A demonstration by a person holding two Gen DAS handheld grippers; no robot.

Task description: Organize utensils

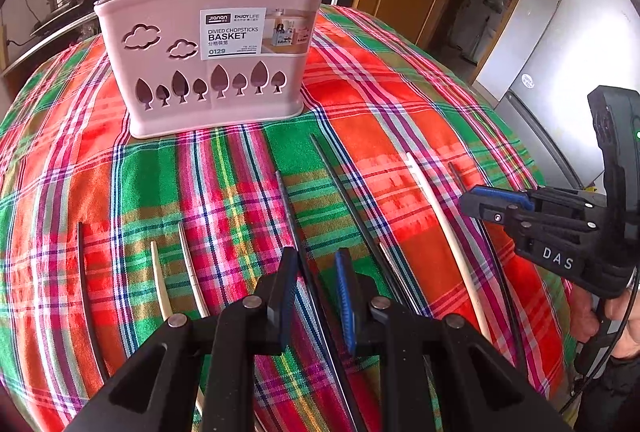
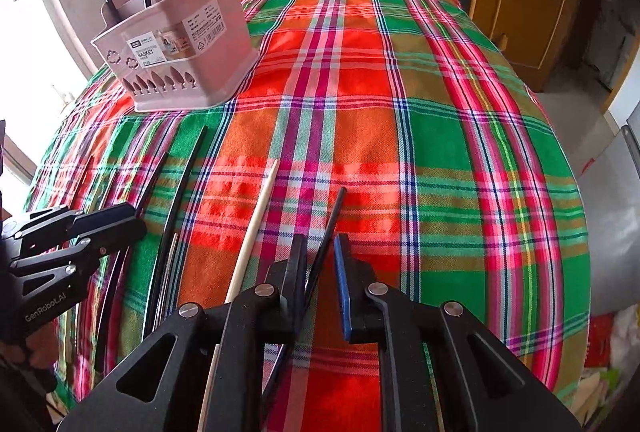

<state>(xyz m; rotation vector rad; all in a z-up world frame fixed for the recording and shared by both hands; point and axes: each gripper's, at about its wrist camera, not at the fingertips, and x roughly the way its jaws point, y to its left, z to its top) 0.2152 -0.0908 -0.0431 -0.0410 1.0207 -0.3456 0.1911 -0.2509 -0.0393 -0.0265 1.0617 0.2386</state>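
The right gripper point(image 2: 320, 256) has narrow fingers straddling a black chopstick point(image 2: 334, 216) on the plaid tabletop point(image 2: 440, 135); whether the pads press it I cannot tell. A pale chopstick point(image 2: 256, 220) lies just left. The left gripper point(image 1: 318, 274) straddles a dark chopstick point(image 1: 288, 203), fingers narrow too. Beyond stands the pink basket point(image 1: 208, 79).

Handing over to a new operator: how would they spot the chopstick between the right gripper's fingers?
Start at the pink basket on the plaid tablecloth, then drop to the right gripper. The black chopstick pokes out between its fingers; its neighbour to the left is a cream chopstick.
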